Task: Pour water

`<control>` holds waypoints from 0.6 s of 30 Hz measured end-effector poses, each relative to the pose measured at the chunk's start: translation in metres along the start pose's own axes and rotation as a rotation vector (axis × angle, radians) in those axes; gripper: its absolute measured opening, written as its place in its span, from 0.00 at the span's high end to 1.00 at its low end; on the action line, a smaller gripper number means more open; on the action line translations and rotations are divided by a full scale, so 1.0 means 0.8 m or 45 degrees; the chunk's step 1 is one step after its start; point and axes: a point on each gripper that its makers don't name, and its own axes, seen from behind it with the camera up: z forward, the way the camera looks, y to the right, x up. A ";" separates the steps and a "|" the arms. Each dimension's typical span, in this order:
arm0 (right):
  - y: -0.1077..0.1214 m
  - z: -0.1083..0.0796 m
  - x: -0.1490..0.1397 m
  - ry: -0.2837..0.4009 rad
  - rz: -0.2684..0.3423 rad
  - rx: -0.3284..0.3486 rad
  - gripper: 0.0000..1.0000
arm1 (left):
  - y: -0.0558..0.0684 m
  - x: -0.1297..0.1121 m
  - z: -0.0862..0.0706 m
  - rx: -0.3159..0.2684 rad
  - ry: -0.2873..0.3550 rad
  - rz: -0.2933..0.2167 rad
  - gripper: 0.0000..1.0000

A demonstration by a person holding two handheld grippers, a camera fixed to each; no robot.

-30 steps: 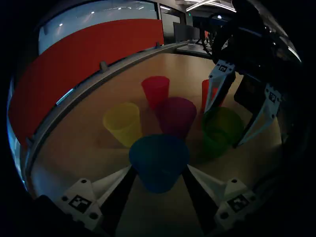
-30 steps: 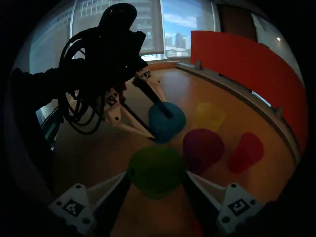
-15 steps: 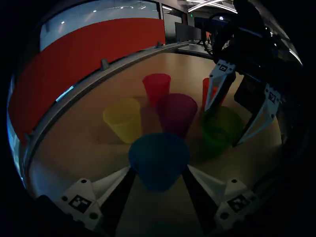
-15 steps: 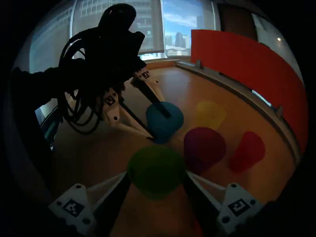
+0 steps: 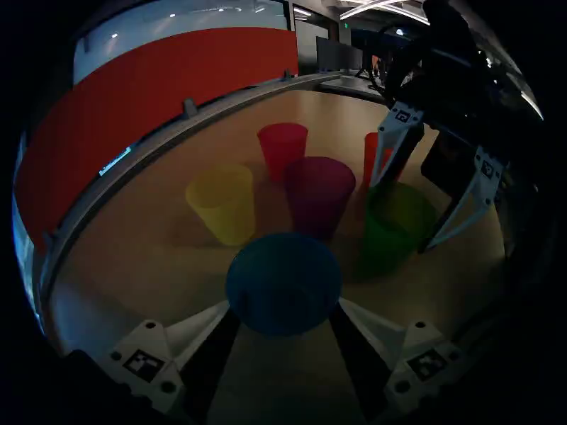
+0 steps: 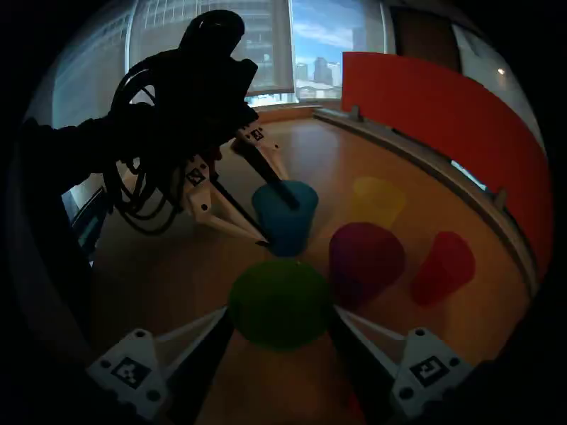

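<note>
My left gripper (image 5: 283,303) clamps the blue cup (image 5: 283,280), my right gripper (image 6: 281,309) the green cup (image 6: 280,297), both beside the purple cup (image 5: 319,195); likely light, squashy plastic, best held mid-wall.

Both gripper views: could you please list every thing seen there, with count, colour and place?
blue cup: one, blue, in left claw
green cup: one, green, in right claw
purple cup: one, purple, beside green cup
yellow cup: one, yellow, near panel
red cup: one, red, behind purple cup
orange cup: one, orange, partly behind right claw
table: one, brown, under the cups
panel: one, red, along table edge
window: one, bright, beyond table
cables: several, black, above left claw
left claw: one, white, shut on blue cup
right claw: one, white, shut on green cup
</note>
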 end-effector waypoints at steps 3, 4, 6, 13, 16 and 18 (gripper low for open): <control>0.000 -0.001 -0.001 0.002 0.000 -0.002 0.06 | 0.001 -0.003 0.000 0.004 -0.012 0.008 0.18; 0.000 -0.002 -0.001 0.000 0.000 -0.003 0.04 | 0.001 -0.004 0.000 0.006 -0.017 0.009 0.18; 0.000 -0.002 -0.002 -0.003 -0.001 -0.005 0.02 | 0.002 -0.008 0.000 0.010 -0.028 0.011 0.18; -0.001 -0.008 -0.001 0.000 0.003 -0.014 0.00 | 0.005 -0.014 -0.004 0.010 -0.043 -0.006 0.18; -0.003 -0.012 0.000 0.003 0.004 -0.016 0.00 | 0.005 -0.016 -0.007 0.013 -0.044 -0.016 0.18; -0.004 -0.014 0.000 0.004 0.004 -0.016 0.00 | 0.006 -0.017 -0.010 0.015 -0.046 -0.019 0.18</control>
